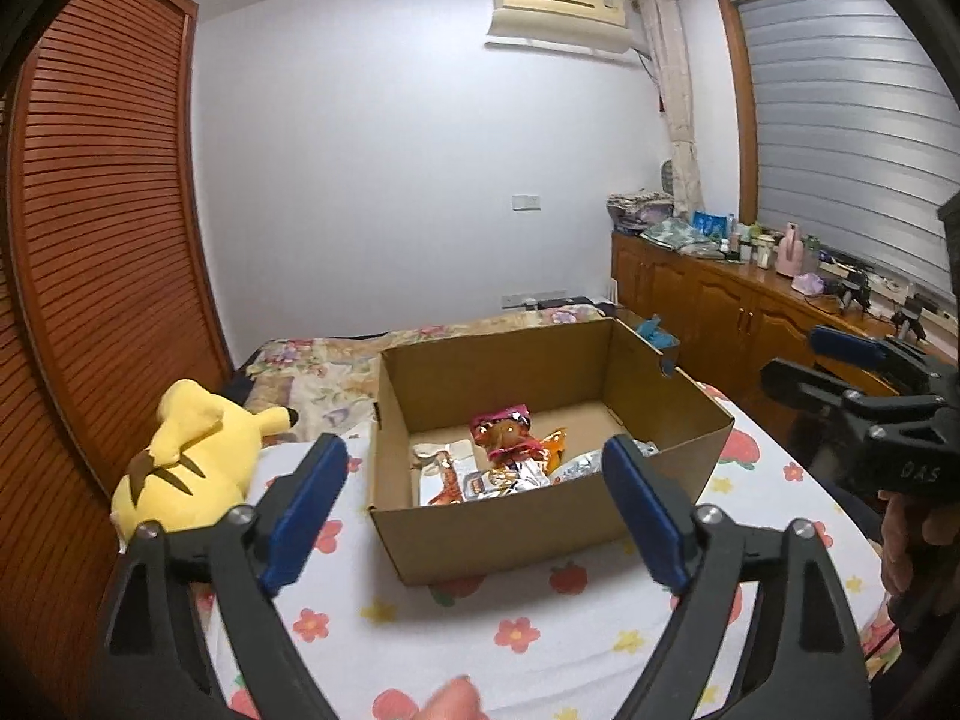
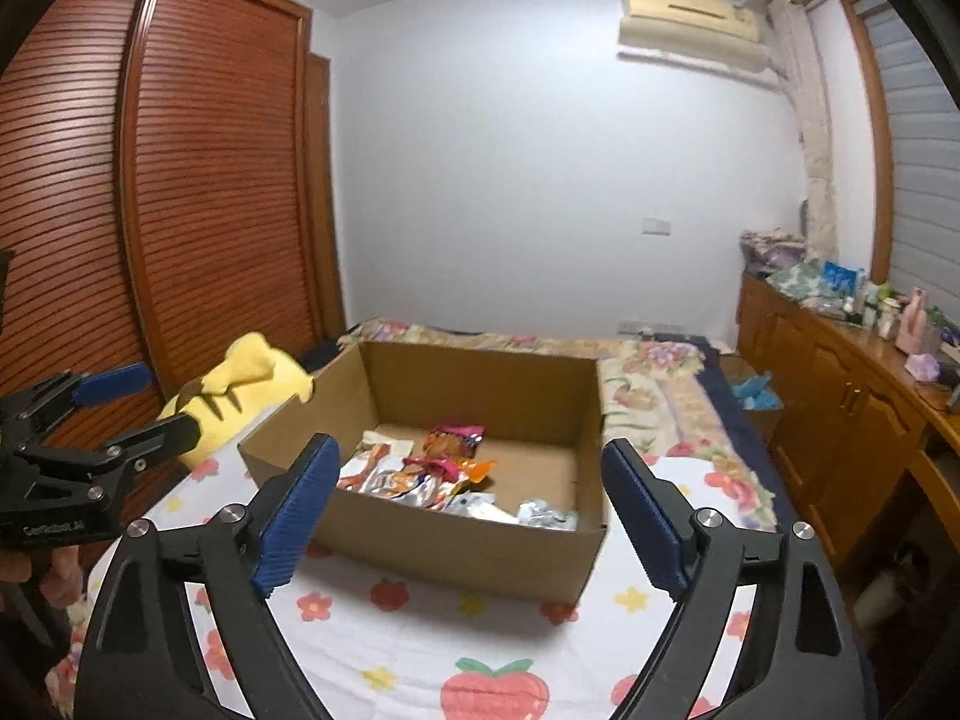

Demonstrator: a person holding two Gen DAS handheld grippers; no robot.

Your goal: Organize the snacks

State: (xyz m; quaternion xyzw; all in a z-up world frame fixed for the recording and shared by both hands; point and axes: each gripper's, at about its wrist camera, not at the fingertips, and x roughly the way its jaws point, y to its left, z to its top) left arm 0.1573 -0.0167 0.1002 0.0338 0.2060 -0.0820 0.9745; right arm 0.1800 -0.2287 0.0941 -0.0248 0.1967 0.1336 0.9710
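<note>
Black tool (image 1: 474,516), ribbed blue pads (image 1: 309,516)

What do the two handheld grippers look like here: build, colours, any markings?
Both match: black plastic frames with triangular cut-outs, silver round bolt heads at the pivots, and long flat fingers faced with ribbed blue pads. The left gripper shows white "GenRobot.AI" lettering on its body in the right wrist view; the right gripper bears faint embossed "DAS" in the left wrist view. No cables or sleeves show.
</note>
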